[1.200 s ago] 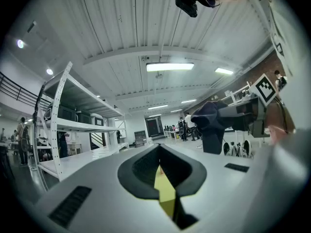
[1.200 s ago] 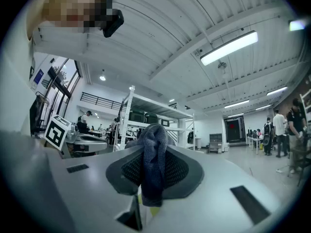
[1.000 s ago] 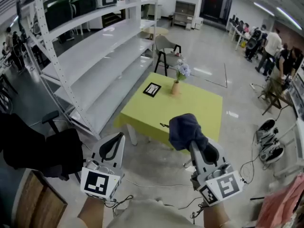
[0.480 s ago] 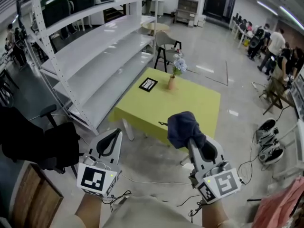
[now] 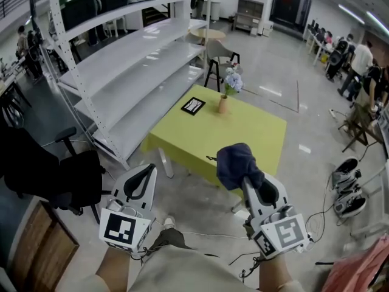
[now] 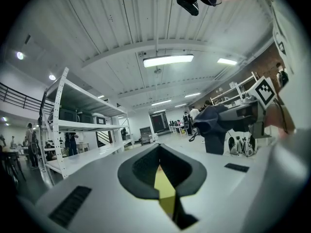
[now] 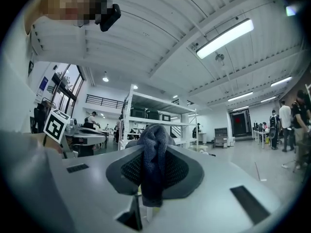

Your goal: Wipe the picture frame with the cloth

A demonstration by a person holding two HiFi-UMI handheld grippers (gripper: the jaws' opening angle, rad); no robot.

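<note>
The right hand-held gripper [image 5: 252,184] clamps the cloth [image 5: 236,162]; the left hand-held gripper [image 5: 148,170] is closed, empty.
Only the head view shows the picture frame [image 5: 194,106] lying on the yellow worktop [image 5: 243,132].

We stand in a large hall with a pale, glossy grey floor [image 5: 304,120], where a tall white shelving rack [image 5: 134,47] runs along the left and a yellow-green counter [image 5: 255,132] sits in the open, a chair [image 5: 220,56] just behind it and a small round table [image 5: 205,35] further back. We see a black office chair [image 5: 61,181] near the left edge, a dark doorway [image 5: 290,2] in the far white wall, and people [image 5: 361,59] grouped at the far right. Overhead we find a ribbed white ceiling [image 6: 121,28] carrying long tube lights [image 6: 168,60], with tall dark-framed windows [image 7: 60,89] on one side
</note>
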